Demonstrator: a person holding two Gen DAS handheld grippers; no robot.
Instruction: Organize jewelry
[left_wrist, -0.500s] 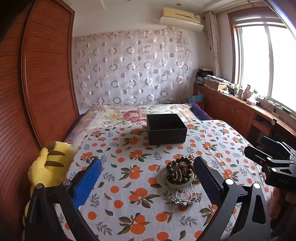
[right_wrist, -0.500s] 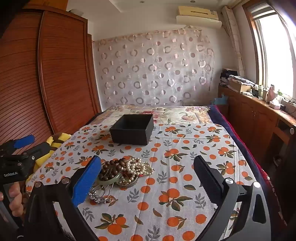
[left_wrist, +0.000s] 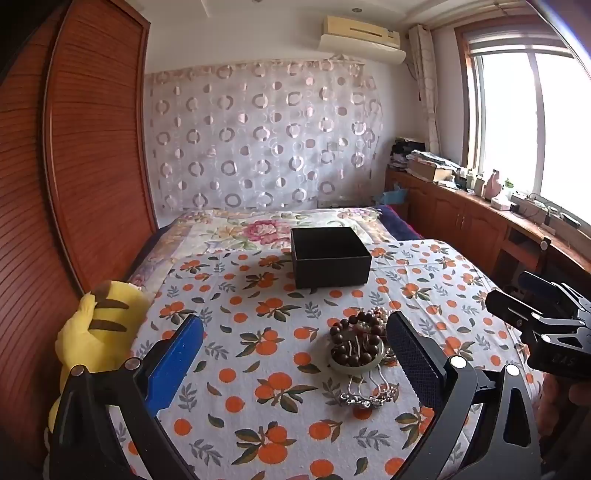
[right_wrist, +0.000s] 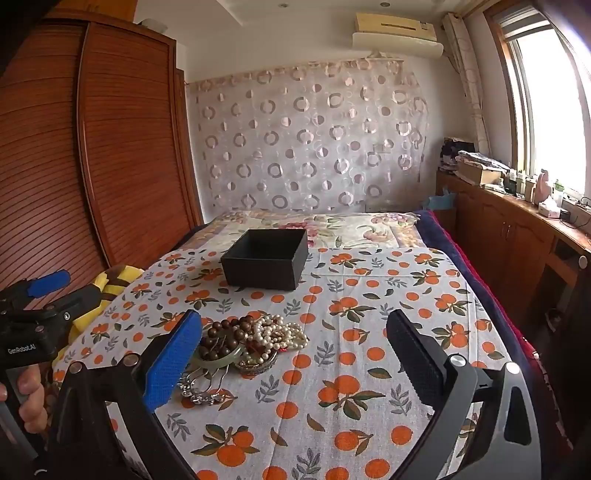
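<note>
Two grippers hovered over the near end of the bed, both with jaws spread wide and nothing between the pads. We saw the left gripper with the jewelry pile just inside its right-hand finger, which covered the pile's far side in the left wrist view. The right gripper had the same pile against its blue left-hand finger, so the near-left part of the heap was hidden there.

We made out dark wooden beads, a string of pearls, a pale green bangle and a silver chain piece lying nearest us; smaller pieces underneath were too tangled to tell apart.

The open black box stood well apart from the pile, farther up the bed, with bare orange-print cloth between them. We could not see its floor clearly. Free cloth stretched to the right of the pile up to the bed's edge, where a dark blanket hung. On the left edge a yellow plush toy sat against the wardrobe, partly cut off by the gripper frames. A hand held the left gripper's handle
</note>
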